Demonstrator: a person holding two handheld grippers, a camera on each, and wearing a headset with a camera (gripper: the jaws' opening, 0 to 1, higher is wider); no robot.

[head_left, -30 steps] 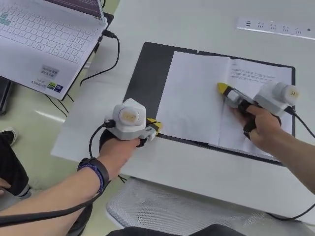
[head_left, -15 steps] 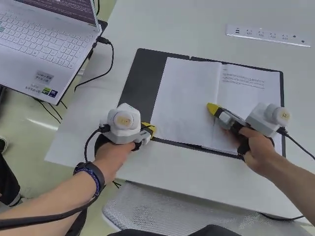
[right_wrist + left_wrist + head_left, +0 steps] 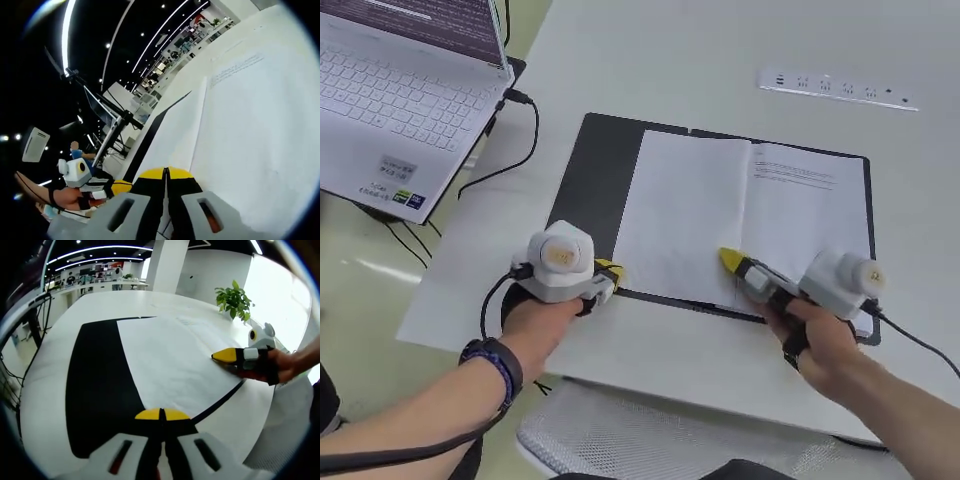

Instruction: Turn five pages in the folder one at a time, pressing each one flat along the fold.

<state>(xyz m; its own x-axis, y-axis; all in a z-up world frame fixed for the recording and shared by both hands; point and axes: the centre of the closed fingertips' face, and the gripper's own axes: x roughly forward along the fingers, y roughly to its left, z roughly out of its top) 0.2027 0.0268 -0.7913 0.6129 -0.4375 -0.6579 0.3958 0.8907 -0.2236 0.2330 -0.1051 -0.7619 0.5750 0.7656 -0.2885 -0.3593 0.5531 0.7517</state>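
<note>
A black folder [image 3: 595, 185] lies open on the white table, with a blank turned page [image 3: 680, 215] on the left and a printed page [image 3: 810, 205] on the right. My right gripper [image 3: 730, 262] is shut, and its yellow tips rest on the paper at the fold [image 3: 199, 112], close to the folder's near edge. My left gripper [image 3: 608, 272] is shut with nothing in it, at the folder's near left edge. In the left gripper view its tips [image 3: 161, 414] sit over the black cover [image 3: 100, 380], with the right gripper [image 3: 225, 355] across the page.
A white laptop [image 3: 390, 90] sits at the far left, its cables [image 3: 515, 140] trailing off the table's left edge. A white power strip [image 3: 835, 88] lies at the back right. The table's near edge runs just below the folder.
My right gripper has slid along the fold toward the folder's near edge, still shut. The left gripper stays at the near left edge. The head camera has shifted.
</note>
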